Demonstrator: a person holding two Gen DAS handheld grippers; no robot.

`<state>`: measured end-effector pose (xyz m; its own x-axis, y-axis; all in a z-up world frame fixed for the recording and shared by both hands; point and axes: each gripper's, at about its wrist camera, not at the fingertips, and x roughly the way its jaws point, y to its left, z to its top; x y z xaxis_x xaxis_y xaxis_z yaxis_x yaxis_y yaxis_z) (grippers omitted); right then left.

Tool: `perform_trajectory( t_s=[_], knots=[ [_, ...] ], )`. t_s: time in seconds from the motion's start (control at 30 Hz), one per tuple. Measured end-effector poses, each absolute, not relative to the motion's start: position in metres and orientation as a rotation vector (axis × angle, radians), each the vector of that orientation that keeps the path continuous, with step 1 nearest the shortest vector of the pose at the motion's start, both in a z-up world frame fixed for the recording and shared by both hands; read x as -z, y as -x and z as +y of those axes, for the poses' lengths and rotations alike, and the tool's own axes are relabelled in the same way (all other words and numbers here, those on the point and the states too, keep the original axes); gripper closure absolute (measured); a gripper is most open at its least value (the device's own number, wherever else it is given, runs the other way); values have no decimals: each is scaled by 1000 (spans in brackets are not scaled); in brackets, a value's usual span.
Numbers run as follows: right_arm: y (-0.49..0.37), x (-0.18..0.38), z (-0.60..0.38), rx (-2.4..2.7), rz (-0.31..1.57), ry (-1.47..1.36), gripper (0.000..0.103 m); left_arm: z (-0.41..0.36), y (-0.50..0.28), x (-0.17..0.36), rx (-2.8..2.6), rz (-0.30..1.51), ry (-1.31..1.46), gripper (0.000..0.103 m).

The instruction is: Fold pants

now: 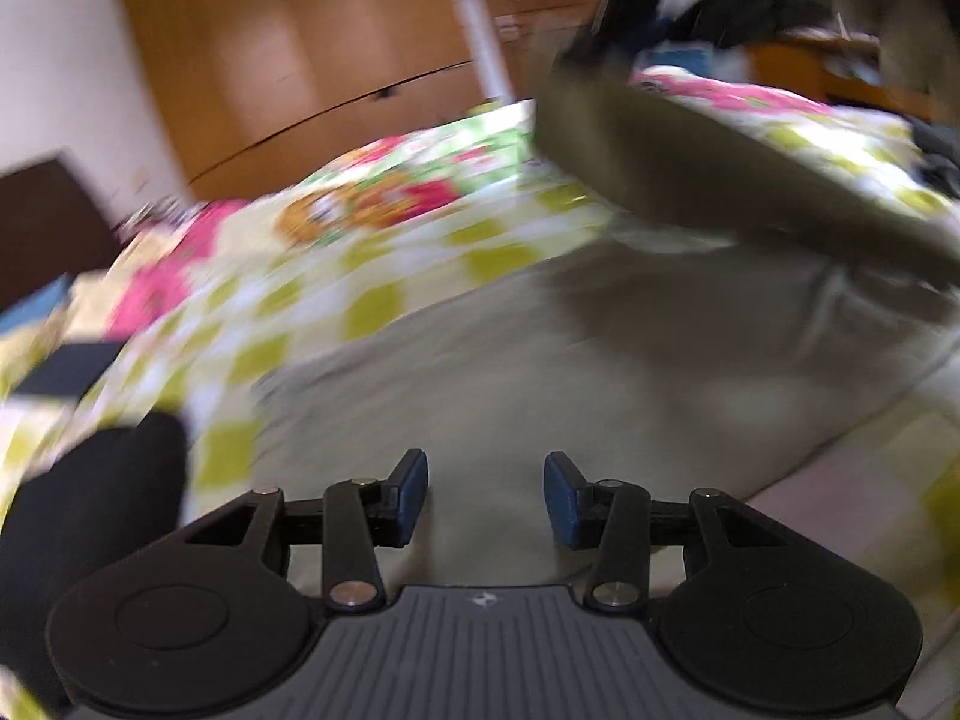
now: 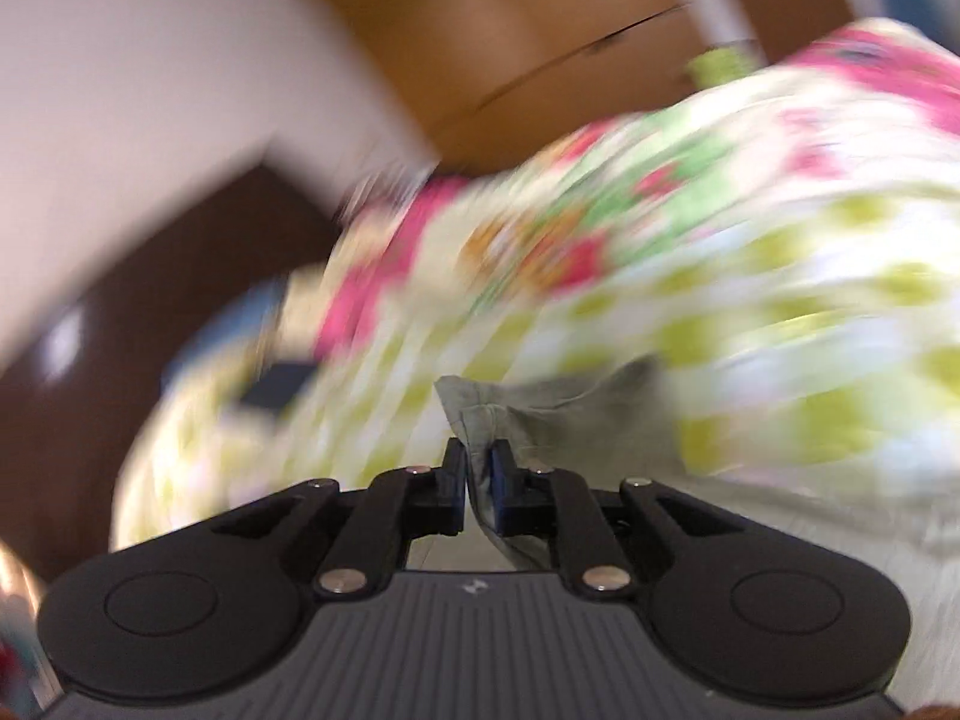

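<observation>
Grey-beige pants [image 1: 600,372] lie spread on a bed. My left gripper [image 1: 486,495] is open and empty just above the cloth. A part of the pants [image 1: 690,168] hangs lifted in the air at the upper right of the left wrist view, held by the other gripper [image 1: 630,18], which is blurred. In the right wrist view my right gripper [image 2: 478,480] is shut on a corner of the pants [image 2: 540,414], which sticks up between the pads. Both views are motion-blurred.
The bed has a flowered, green-checked sheet [image 1: 372,240] [image 2: 750,252]. A wooden wardrobe [image 1: 300,60] and a white wall [image 2: 120,90] stand behind. A dark object [image 1: 90,510] is at the left, and a dark headboard [image 2: 120,300] is beyond the bed.
</observation>
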<state>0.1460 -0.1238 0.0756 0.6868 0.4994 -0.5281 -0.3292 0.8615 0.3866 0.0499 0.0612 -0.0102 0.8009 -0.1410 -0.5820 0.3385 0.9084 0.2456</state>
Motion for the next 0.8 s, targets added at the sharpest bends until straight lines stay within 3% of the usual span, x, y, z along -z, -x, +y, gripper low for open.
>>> perform_trajectory(
  t_s=[0.17, 0.37, 0.43, 0.5, 0.53, 0.8],
  knots=[
    [-128, -20, -3, -622, 782, 194, 89, 97, -45, 9, 209, 600, -217, 46],
    [-107, -21, -4, -549, 790, 226, 89, 110, -41, 9, 239, 590, -143, 45],
    [-107, -29, -12, -535, 789, 234, 82, 114, -42, 9, 246, 590, -122, 45],
    [-98, -35, -25, -523, 800, 202, 58, 116, -45, 9, 245, 588, -100, 45],
    [-97, -40, -28, -506, 793, 221, 55, 117, -44, 9, 245, 586, -88, 45],
    [-100, -26, 5, -485, 725, 377, 55, 131, -44, 3, 183, 547, -35, 46]
  ],
)
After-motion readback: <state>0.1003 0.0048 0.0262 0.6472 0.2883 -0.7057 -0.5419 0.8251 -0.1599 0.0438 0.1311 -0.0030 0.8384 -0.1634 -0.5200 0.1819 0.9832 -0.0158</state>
